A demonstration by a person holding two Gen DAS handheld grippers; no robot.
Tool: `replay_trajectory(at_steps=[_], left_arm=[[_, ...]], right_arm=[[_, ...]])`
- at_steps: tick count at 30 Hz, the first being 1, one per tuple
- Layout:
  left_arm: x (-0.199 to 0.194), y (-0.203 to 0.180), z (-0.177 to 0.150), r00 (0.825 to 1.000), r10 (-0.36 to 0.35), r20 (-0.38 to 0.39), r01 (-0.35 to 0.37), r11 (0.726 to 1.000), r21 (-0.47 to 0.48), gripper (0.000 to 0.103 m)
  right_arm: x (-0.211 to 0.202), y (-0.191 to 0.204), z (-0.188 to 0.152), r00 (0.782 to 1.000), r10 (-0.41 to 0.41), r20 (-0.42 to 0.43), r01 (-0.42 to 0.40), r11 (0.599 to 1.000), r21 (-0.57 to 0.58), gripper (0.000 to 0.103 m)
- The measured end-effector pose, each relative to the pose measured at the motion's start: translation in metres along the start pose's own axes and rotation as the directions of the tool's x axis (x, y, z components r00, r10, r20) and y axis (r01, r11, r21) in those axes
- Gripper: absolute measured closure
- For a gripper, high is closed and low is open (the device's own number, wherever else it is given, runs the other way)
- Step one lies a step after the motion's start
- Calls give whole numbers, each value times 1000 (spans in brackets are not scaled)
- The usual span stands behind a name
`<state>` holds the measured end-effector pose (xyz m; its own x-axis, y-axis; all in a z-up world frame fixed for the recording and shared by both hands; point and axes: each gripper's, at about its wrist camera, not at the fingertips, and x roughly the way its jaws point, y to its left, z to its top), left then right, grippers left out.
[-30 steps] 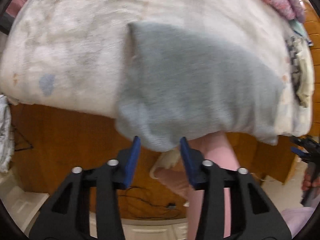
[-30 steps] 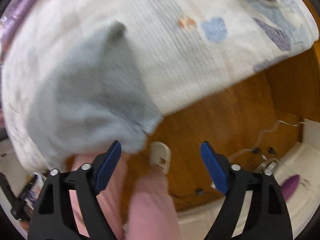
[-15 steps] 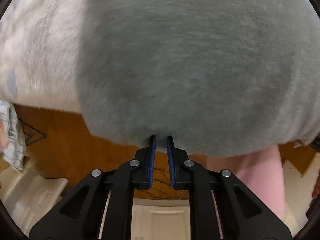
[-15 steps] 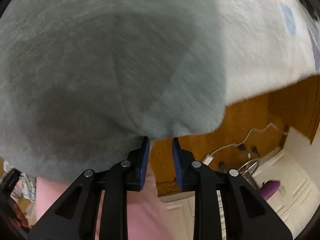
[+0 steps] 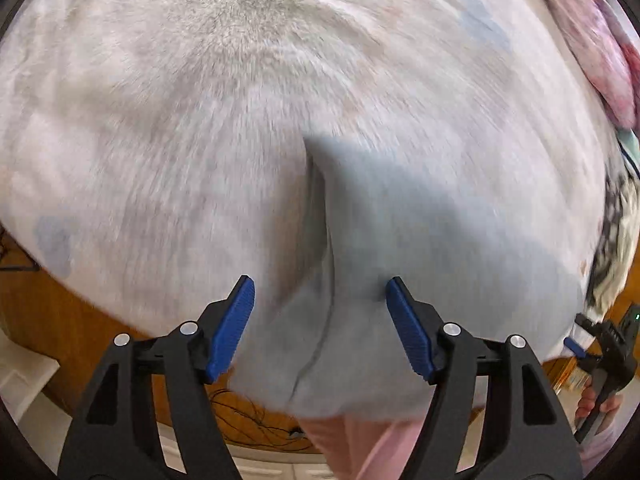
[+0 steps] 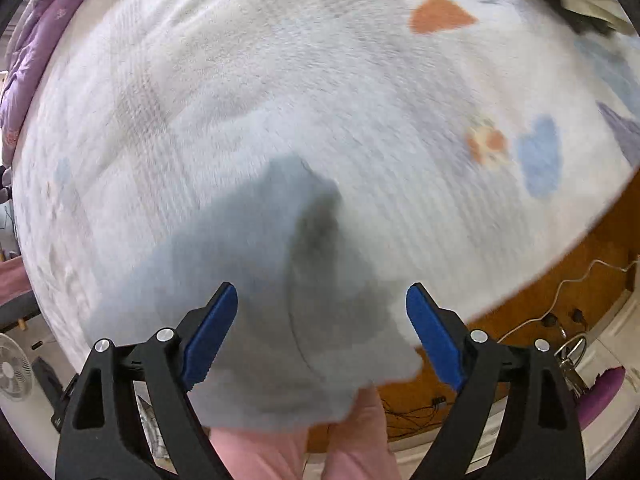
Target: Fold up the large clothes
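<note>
A grey garment point(image 5: 420, 248) lies folded on a white patterned blanket point(image 5: 180, 120), its near edge hanging over the bed's front. It also shows in the right wrist view point(image 6: 248, 272). My left gripper point(image 5: 320, 328) is open and empty, its blue pads on either side of the garment's left fold edge. My right gripper point(image 6: 322, 336) is open and empty over the garment's right corner. The right gripper also shows at the right edge of the left wrist view point(image 5: 600, 344).
The wooden bed frame point(image 6: 552, 292) runs below the blanket, with cables on the floor. A pink quilt point(image 5: 592, 40) lies at the back right and a purple one point(image 6: 36, 48) at the back left. A fan point(image 6: 12, 372) stands at the left. My pink-clad legs point(image 6: 280, 448) are below.
Both grippers were shut on the garment's near edge half a second ago. Both have opened and let it go, and it now lies on the blanket.
</note>
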<state>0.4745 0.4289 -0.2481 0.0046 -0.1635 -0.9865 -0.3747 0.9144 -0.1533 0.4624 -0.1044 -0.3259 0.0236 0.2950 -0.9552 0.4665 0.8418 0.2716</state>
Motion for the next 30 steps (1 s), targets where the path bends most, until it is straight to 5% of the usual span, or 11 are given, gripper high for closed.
replay_trajectory(at_steps=[3,4,6,9,14,19,25,27,28,29,30], left_arm=[[12,-3,26,997,-68,-21,68,997,-36,48],[11,-9,31,997,-76,-4,76,997,-11,83],[5,-24,35,1000,-12,28,10,998,57,90],[-11,-51,35,990,93,109,-110,981,157,94],[-27,-39,51,986,29,165,-37,998,42,94],[-29,-42,68,979,53,198,-70,994,82,94],[15,-44,80,988,129,87,-135,988,78,90],[5,-57,77,984,154,86,-164,977,139,82],[-4,-63,72,984,154,94,-169,969,181,68],[-12,-68,65,983,151,103,-171,961,217,56],[-18,-70,60,983,145,112,-168,958,232,51]], right_arm=[[18,-3,19,998,37,-49,-34,998,51,20],[18,-4,21,998,52,-38,-49,996,79,22],[9,2,22,998,70,-3,-70,996,58,73],[-5,12,17,998,45,31,-47,998,45,90],[-19,6,30,988,131,84,-141,981,131,92],[-41,6,72,973,181,144,-198,973,117,94],[4,28,84,999,-10,52,11,1000,-8,92],[-12,40,80,997,-23,68,26,998,-52,87],[-24,43,75,996,-23,86,30,996,-85,86],[-32,47,68,994,-32,105,44,993,-109,76],[-44,49,60,989,-52,138,70,989,-132,45]])
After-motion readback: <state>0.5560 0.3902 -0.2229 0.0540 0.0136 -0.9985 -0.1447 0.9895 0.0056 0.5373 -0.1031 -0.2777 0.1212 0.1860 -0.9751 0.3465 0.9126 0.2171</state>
